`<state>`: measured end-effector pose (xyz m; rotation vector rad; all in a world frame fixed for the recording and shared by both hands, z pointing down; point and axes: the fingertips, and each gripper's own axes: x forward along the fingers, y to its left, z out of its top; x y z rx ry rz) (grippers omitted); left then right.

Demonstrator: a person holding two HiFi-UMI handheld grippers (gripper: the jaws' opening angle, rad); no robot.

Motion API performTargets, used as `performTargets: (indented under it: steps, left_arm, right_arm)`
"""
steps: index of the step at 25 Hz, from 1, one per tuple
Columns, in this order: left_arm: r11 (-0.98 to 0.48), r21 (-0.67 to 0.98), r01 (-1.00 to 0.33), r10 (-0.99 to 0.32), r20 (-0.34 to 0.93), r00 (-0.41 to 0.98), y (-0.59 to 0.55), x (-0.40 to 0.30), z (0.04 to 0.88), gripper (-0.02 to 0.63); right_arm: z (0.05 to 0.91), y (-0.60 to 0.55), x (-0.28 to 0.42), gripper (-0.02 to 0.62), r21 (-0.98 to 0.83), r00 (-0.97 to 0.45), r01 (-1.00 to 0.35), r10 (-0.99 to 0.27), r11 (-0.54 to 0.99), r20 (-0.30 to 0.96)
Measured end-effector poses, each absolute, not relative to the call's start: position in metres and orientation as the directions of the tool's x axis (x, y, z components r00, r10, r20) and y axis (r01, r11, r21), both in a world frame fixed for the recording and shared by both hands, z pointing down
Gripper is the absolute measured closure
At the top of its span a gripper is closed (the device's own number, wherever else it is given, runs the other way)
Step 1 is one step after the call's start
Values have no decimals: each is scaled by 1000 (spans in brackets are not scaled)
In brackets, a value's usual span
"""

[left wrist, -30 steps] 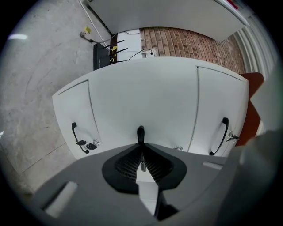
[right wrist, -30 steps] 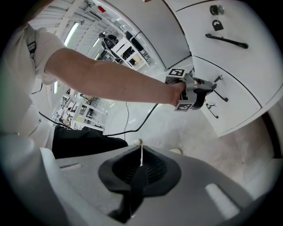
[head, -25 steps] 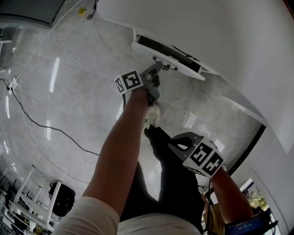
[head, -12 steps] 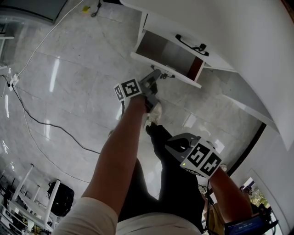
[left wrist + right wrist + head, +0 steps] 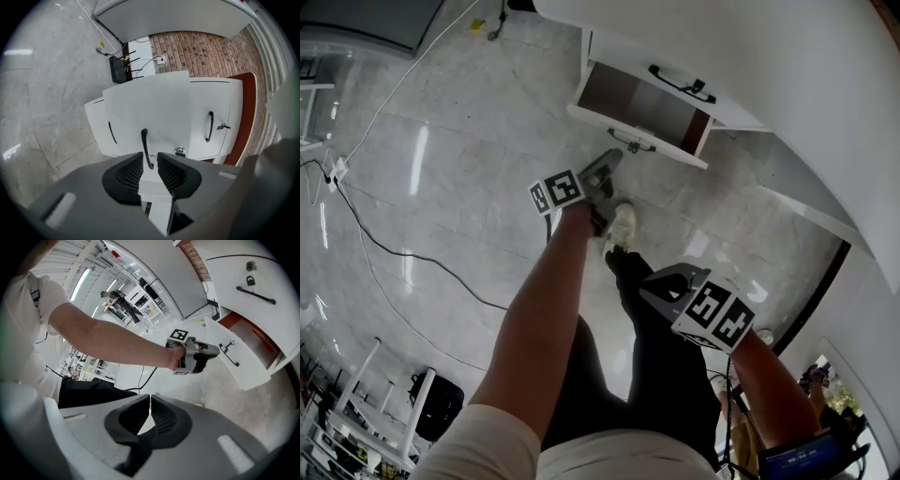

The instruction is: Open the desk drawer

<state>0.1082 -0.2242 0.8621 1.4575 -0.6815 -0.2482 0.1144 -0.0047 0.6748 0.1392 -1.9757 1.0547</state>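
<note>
The white desk drawer [image 5: 639, 105] stands pulled out below the desk, its bare inside showing. Its front panel [image 5: 154, 108] fills the middle of the left gripper view, with a slim black handle [image 5: 145, 145] and a round lock [image 5: 178, 150]. My left gripper [image 5: 612, 156] sits right at that handle [image 5: 630, 142]. Its jaws stand apart, so the left gripper [image 5: 150, 161] is open, with the handle's near end in the gap. My right gripper [image 5: 661, 286] hangs low by the person's legs; this right gripper [image 5: 150, 404] is shut and empty. From there the open drawer [image 5: 248, 357] shows.
A second black handle [image 5: 680, 84] sits on the panel above the drawer. The person's shoe [image 5: 621, 225] rests on the glossy tiled floor just below the drawer. A black cable [image 5: 384, 248] snakes across the floor at left. A black box with cables [image 5: 117, 70] lies against a brick wall.
The drawer has slid from almost closed to well pulled out. My left gripper drew back toward the person with the handle. The right gripper barely moved.
</note>
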Motion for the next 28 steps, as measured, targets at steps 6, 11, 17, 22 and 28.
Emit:
performTargets:
  steps: [6,11,17,22,28]
  left_arm:
    - [110,961,-252,-514,272,814,-190,78,820,524]
    - [60,965,-256,-469,254,846,-164,49,760,576]
    - [-33,960,-278,-388,244,889,-130,13,672,601]
    - [-129,946,-298,-283,253,925,-107,-15,597,601]
    - [-252,920,-299,-260,234,937,-78,-56,504,601]
  right_arm:
    - [646,-1,91,584,-597,-629,-455,237,661,741]
    - [610,7,57,584,-590,-661,-452,193,669,725]
    - [563,25,27,584,-526,-636,-484,132,700,761]
    - [519,26,3,584,-501,-646,-531,56,683,761]
    - [469,41,-21,584,-445,-635,-585,-42,678,771]
